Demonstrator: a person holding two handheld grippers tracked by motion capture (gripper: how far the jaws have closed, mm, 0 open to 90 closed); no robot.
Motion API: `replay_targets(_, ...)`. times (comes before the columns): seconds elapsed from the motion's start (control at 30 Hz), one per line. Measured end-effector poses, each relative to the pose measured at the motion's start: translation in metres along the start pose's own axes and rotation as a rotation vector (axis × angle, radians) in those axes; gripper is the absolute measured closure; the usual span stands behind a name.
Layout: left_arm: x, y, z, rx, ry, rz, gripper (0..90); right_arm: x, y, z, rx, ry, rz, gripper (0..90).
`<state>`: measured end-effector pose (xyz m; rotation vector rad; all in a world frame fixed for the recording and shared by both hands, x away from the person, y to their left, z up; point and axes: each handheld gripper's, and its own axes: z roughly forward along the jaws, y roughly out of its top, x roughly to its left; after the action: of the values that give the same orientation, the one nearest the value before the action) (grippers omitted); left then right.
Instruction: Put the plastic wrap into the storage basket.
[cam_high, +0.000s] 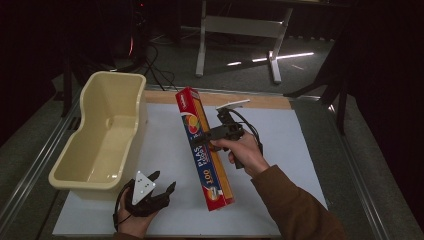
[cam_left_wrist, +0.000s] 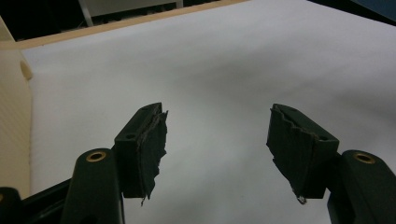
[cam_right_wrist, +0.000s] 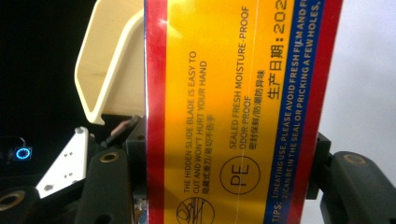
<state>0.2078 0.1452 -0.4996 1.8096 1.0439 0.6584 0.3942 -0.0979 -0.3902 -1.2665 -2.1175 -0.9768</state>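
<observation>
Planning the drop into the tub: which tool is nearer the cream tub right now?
Left. The left tool rests open on the mat just beside the tub's near corner; the right tool, clamped on the wrap box, is farther right.

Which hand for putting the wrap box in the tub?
Right: its hand-held gripper already clamps the plastic wrap box mid-length. The left hand-held gripper sits open and empty beside the cream tub.

A red, blue and yellow wrap box (cam_high: 206, 150), a cream tub (cam_high: 102, 135), a white mat (cam_high: 165, 145).
</observation>
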Motion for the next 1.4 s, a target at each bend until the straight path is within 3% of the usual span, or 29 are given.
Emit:
replay_targets(0.63,-0.001,0.0,-0.001,-0.009,0.003,0.001,35.9,0.04,0.034,0.002,-0.053,0.043,-0.012,40.7)
replay_targets(0.93,0.0,0.0,-0.002,-0.012,0.005,0.0,35.5,0.052,0.048,-0.001,-0.063,0.09,-0.005,40.7)
replay_targets(1.4,-0.001,-0.001,-0.001,-0.009,0.003,0.0,35.0,0.072,0.066,-0.005,-0.104,0.113,0.001,40.6)
